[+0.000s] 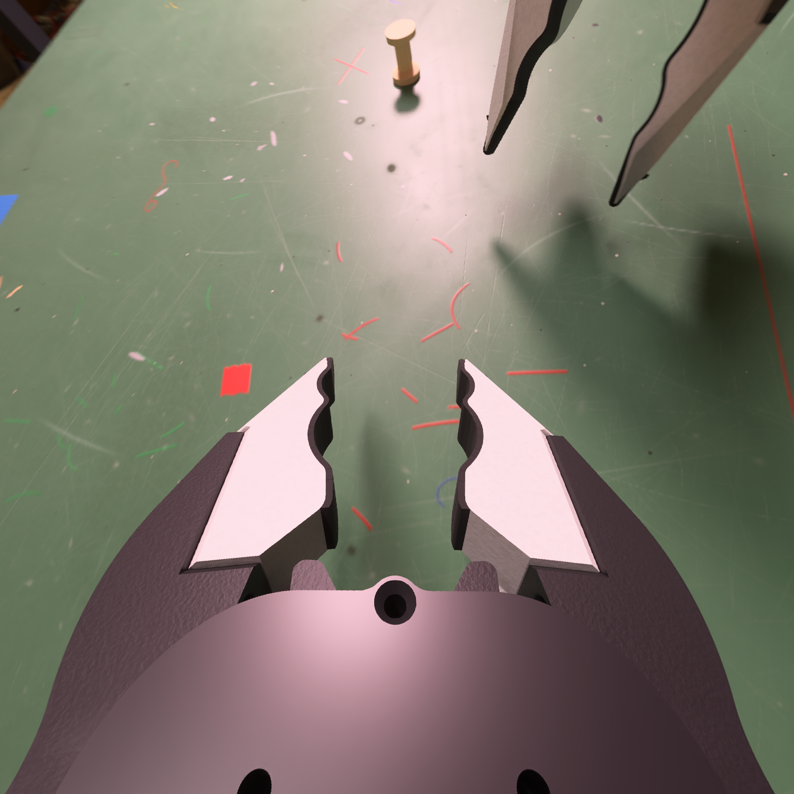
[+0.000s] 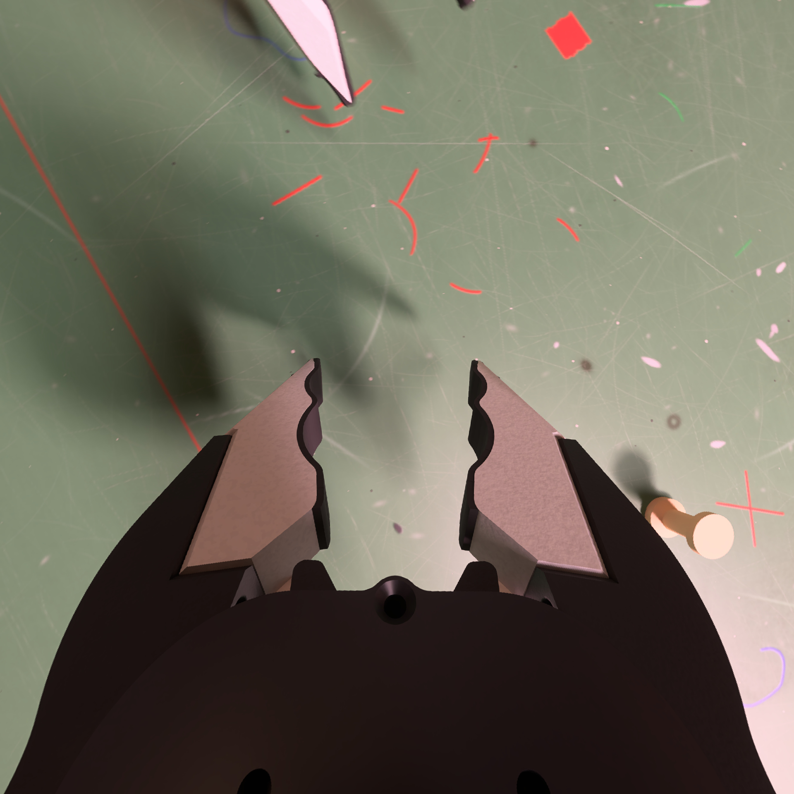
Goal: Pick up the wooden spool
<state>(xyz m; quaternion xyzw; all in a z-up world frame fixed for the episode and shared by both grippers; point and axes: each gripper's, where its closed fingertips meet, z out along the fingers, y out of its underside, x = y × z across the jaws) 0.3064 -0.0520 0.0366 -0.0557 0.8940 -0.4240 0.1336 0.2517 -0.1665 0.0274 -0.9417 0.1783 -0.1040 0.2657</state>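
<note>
The wooden spool (image 1: 403, 53) is pale tan with two round flanges. It stands upright on the green table, far ahead in the left wrist view. In the right wrist view the spool (image 2: 689, 530) is low on the right, just beside my right gripper's right finger. My left gripper (image 1: 395, 365) is open and empty, well short of the spool. My right gripper (image 2: 394, 365) is open and empty above the table. Its fingers (image 1: 507, 99) hang down at the upper right of the left wrist view, right of the spool.
The green table (image 1: 172, 258) is scratched and flecked with red, white and green marks. A red square patch (image 1: 235, 380) lies left of my left gripper. A long thin red line (image 2: 99, 275) crosses the table. One finger of the left gripper (image 2: 318, 47) shows at the top.
</note>
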